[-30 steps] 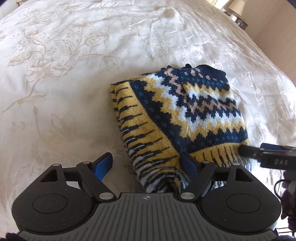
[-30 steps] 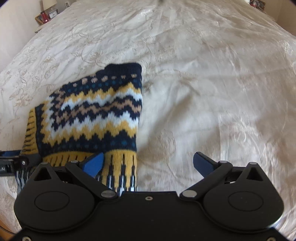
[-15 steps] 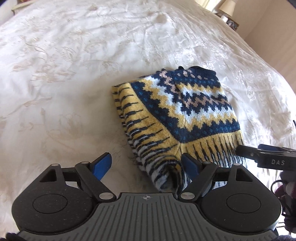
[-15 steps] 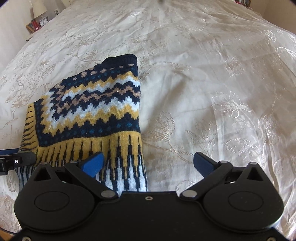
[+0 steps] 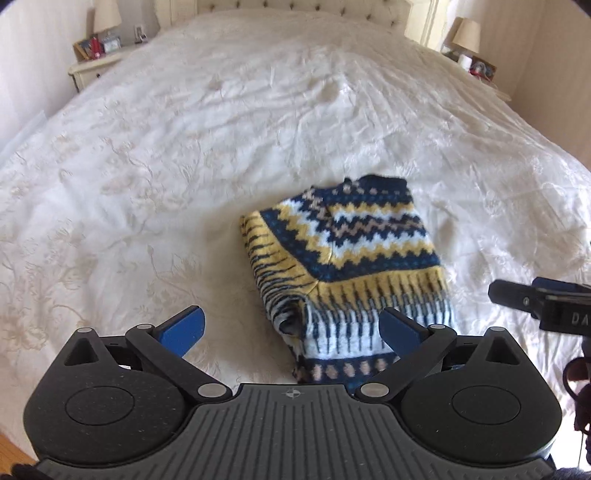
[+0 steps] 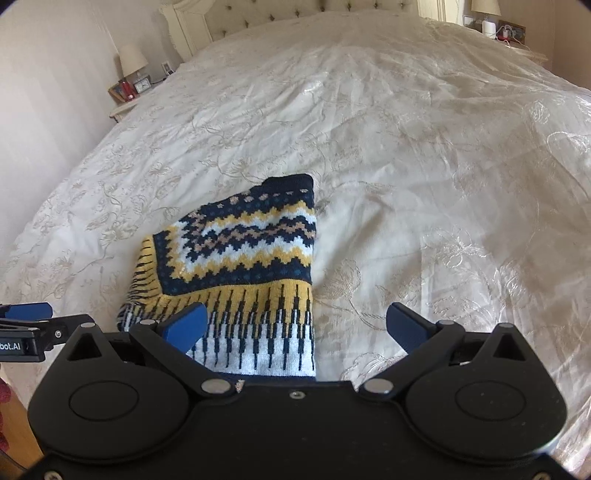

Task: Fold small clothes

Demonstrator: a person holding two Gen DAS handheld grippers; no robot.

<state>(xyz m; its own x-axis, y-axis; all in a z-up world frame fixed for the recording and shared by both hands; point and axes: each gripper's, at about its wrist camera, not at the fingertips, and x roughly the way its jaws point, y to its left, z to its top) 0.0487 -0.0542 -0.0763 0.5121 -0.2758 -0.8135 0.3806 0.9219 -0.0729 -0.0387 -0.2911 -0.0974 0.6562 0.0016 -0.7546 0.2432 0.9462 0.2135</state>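
Observation:
A small knitted sweater (image 5: 351, 254) in navy, yellow and white zigzag bands lies folded into a compact block on the cream bedspread (image 5: 184, 166). It also shows in the right wrist view (image 6: 243, 258). My left gripper (image 5: 291, 326) is open and empty, raised just short of the sweater's near edge. My right gripper (image 6: 295, 323) is open and empty, above the sweater's near right corner. Each gripper's fingers show at the edge of the other's view.
The bedspread stretches wide around the sweater. A tufted headboard (image 5: 295, 7) stands at the far end. Bedside tables with lamps and small items stand at far left (image 5: 96, 55) and far right (image 5: 469, 51). Wood floor (image 6: 14, 435) shows at the near left edge.
Both grippers have pulled back and up from the sweater, which now looks smaller and farther. The jaws stay open. The sweater has not moved.

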